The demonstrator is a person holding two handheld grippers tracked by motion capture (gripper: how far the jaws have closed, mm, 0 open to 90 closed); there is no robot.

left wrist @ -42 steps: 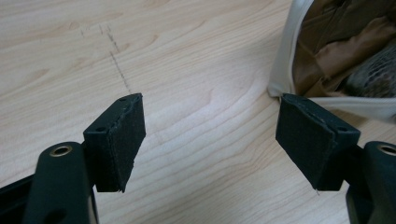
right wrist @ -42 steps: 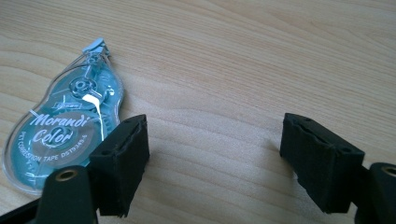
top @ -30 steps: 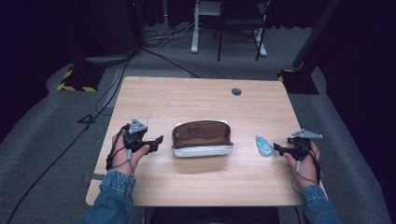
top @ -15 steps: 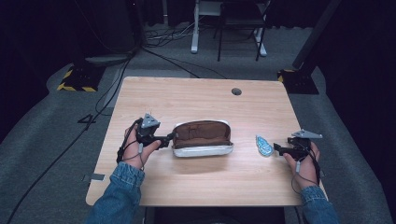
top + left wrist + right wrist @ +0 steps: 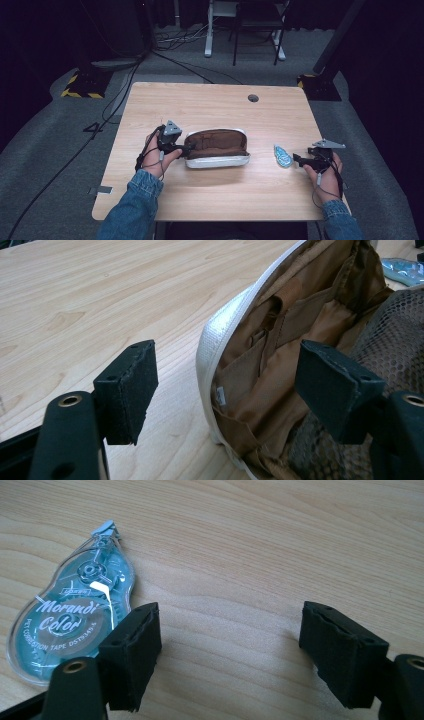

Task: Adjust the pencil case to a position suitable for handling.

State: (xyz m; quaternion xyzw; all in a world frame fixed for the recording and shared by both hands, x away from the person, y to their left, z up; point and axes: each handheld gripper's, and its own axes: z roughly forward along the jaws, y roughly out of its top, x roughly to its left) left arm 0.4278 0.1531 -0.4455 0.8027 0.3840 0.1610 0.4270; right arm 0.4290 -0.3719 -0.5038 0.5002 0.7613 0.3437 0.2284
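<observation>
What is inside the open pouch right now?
The pouch shows brown fabric lining with slip pockets and a mesh panel; no loose item shows. Pocket contents and the bottom stay hidden by folds.

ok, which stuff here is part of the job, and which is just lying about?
Part of the job:
- pouch, open, left gripper at its end
- correction tape, flat on the table, right gripper beside it

Just lying about:
- chair
- floor cables
</observation>
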